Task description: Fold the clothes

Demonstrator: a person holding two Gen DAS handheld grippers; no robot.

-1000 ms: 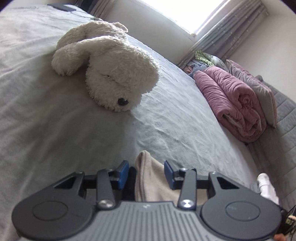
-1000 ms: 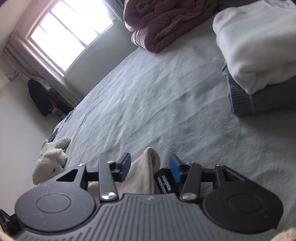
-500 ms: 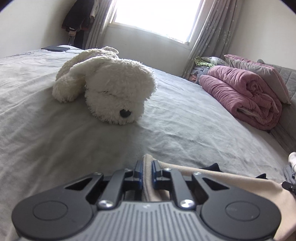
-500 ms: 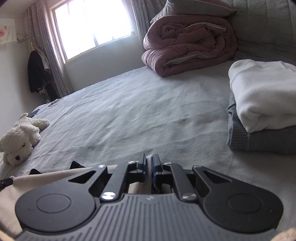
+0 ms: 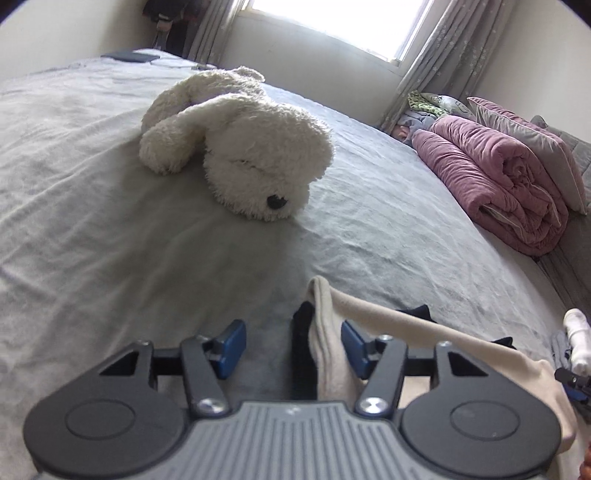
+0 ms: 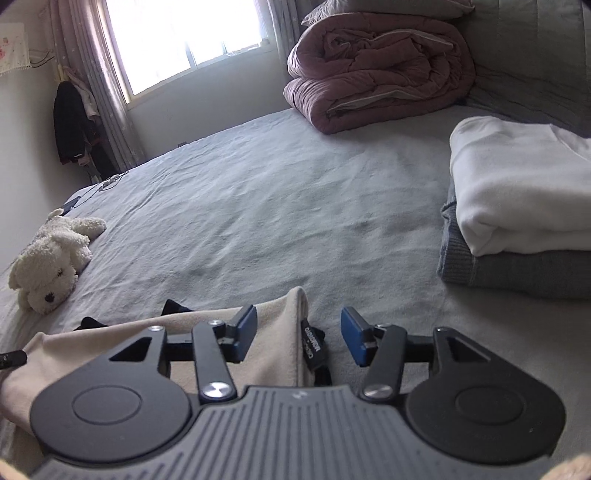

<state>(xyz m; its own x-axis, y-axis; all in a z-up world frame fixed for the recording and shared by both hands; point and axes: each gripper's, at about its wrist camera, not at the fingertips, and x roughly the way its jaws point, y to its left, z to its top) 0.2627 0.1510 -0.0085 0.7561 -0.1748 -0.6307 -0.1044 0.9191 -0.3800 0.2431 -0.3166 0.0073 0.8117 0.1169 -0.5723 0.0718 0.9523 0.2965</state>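
Observation:
A beige garment (image 5: 399,321) with a black lining lies across the grey bed (image 5: 110,240), stretched between both grippers. My left gripper (image 5: 293,347) is open; the garment's left corner rests between its blue pads, closer to the right pad. In the right wrist view the same beige garment (image 6: 258,332) ends in a corner with a black label (image 6: 312,343). My right gripper (image 6: 299,334) stands open around that corner, which lies near its left pad.
A white plush dog (image 5: 240,147) lies on the bed ahead of the left gripper. A folded white top (image 6: 517,188) sits on a folded grey one (image 6: 509,273) at the right. A rolled pink duvet (image 6: 380,70) lies by the headboard, under the window (image 6: 177,33).
Both grippers, shut on the garment's corners half a second ago, have opened, and the corners now lie loose between the pads. One second ago both were open too.

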